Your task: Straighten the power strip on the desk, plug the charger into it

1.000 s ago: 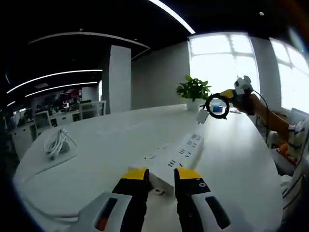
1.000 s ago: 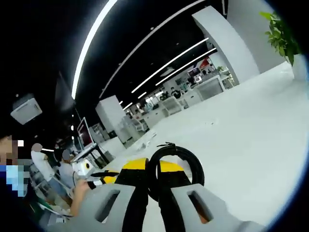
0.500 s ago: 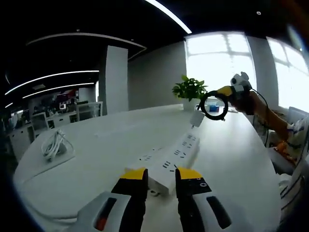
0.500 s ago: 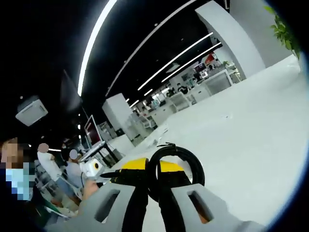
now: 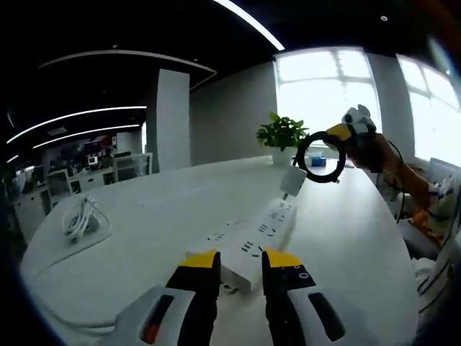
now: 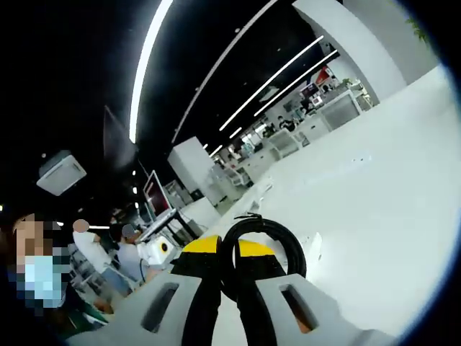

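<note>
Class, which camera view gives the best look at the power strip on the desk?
The left gripper view: the white power strip lies lengthwise on the desk, sockets visible, beyond the left gripper. The right gripper view gives at most a white sliver behind the coiled black cable.

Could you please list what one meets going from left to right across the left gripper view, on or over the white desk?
Coiled white cable → power strip → white charger → black cable loop → right claw.
</note>
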Demonstrator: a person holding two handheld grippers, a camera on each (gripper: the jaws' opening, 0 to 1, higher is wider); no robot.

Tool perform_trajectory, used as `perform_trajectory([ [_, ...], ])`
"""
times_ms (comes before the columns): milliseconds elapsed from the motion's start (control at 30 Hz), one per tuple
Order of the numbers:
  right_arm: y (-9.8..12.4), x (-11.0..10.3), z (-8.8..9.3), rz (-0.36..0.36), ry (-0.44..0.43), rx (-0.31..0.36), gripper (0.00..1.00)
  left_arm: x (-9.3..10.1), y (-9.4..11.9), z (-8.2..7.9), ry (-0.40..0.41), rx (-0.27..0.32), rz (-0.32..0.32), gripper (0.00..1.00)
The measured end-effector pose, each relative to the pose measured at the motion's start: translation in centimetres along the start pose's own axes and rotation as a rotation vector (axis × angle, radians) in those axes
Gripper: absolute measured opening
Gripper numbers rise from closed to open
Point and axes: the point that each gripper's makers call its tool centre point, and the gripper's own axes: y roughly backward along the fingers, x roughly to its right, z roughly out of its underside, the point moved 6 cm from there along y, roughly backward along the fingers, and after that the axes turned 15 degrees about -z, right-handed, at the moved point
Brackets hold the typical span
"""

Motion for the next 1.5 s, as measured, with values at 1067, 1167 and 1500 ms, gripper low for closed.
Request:
perform_trajectory([
  [1067, -0.9, 0.6, 0.7, 0.015, -0.029, -0.004, 0.05, 0.1, 0.0, -0.1, -0.008, 0.0, 0.005, 0.24],
  [1167, -1.0, 0.6, 0.9, 0.009, -0.03, -0.002, 0.05, 0.1, -0.1, -0.1, -0.008, 0.0, 0.005, 0.24],
  [1500, -1.8, 0.2, 1.8, 0.005, -0.006, -0.021, 0.06, 2.4, -2.2, -0.7, -0.012, 0.004, 0.025, 0.22],
])
